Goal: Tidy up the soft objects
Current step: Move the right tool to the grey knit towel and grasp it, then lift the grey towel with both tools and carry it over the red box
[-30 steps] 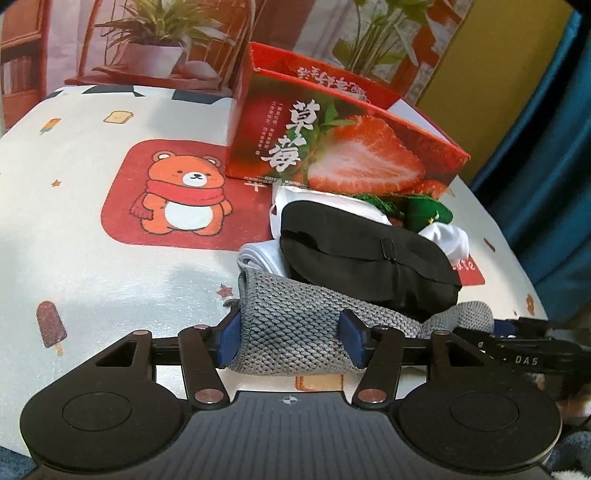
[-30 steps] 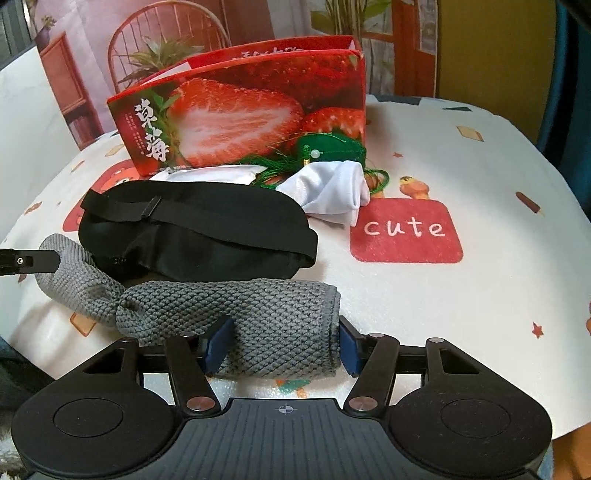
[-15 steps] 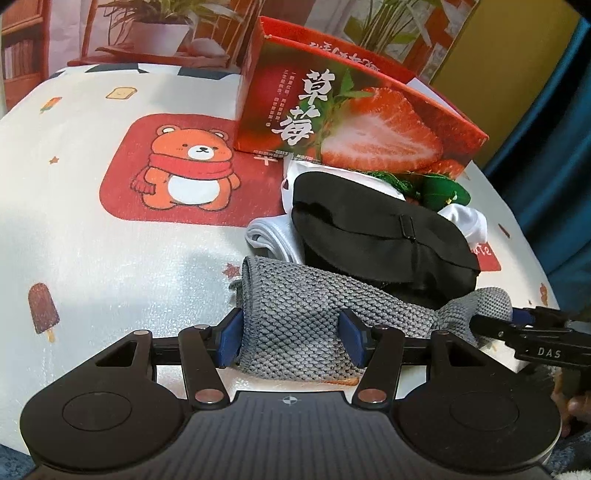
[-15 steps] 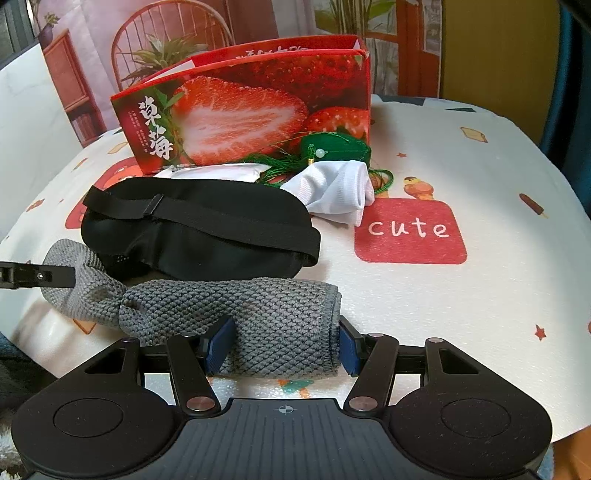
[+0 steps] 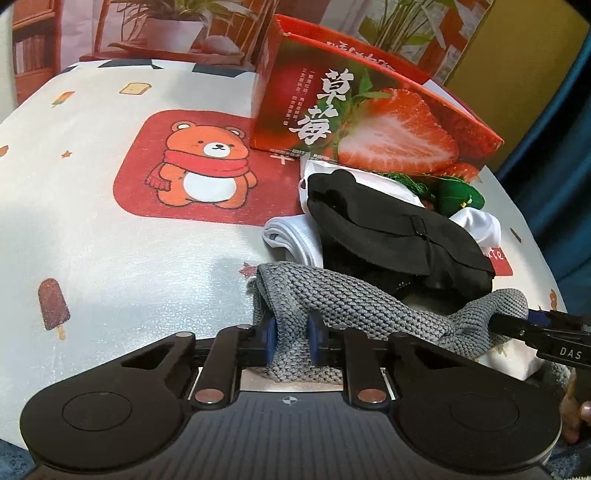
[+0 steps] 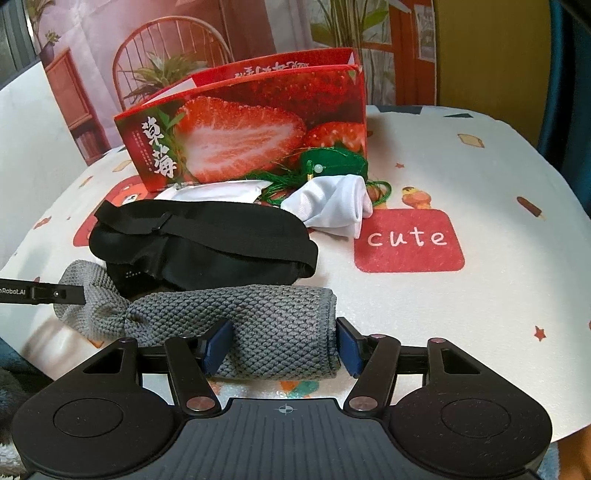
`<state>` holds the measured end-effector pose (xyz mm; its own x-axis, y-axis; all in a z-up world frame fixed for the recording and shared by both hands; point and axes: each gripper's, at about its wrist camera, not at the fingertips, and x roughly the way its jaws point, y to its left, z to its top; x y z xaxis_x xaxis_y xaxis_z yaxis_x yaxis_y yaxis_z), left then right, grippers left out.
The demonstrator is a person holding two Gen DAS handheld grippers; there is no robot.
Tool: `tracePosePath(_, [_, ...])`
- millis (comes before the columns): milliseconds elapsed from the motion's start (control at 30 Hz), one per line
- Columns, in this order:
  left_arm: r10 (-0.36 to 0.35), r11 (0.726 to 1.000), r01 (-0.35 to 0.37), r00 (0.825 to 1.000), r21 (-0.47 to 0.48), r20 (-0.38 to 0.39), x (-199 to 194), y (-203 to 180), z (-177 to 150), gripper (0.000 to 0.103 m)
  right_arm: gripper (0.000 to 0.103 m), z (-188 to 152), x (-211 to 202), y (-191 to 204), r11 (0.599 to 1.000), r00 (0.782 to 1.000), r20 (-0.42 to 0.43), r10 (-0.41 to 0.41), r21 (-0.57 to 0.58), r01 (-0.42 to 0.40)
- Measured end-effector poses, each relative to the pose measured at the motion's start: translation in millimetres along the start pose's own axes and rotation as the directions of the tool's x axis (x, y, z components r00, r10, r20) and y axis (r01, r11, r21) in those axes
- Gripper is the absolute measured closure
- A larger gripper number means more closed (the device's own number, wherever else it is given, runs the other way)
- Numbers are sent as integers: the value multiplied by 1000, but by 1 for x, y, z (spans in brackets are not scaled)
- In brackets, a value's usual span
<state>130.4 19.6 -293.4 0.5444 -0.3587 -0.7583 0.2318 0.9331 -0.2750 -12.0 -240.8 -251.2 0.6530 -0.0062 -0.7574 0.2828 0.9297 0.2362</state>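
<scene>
- Grey cloth (image 6: 236, 314) lies across worktop (image 6: 480, 295) front edge, spanning both grippers, just in front of black eye mask (image 6: 207, 243).
- L gripper (image 5: 291, 338) jaws just closed, pinching cloth's end.
- R gripper (image 6: 282, 347) half open, straddling other end; pads at cloth's sides, grip unclear.
- Strawberry box (image 6: 251, 133) behind; contents not visible.

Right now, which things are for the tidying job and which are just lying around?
For the job: grey cloth, black eye mask, white sock, green tassel charm, strawberry box.
Just there: tablecloth, potted plant, chair.
</scene>
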Motion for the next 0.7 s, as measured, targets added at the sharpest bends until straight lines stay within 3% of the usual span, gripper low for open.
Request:
tracePosePath(200, [0,1000,1,1000,-2,28,-7,-2,-1,96,66,2,-12,-1,999,999,40,33,26,-34])
tracePosePath(400, [-3,1000,6,993,-18,119,-26,-1,4,97,84,9,-33,-9,991,986,127,110,66,-119])
tracePosePath(700, [-20,997,38,970,-72,241,-55,4,11,97,87,21,-47,-10,976,967,182,178,95,-198])
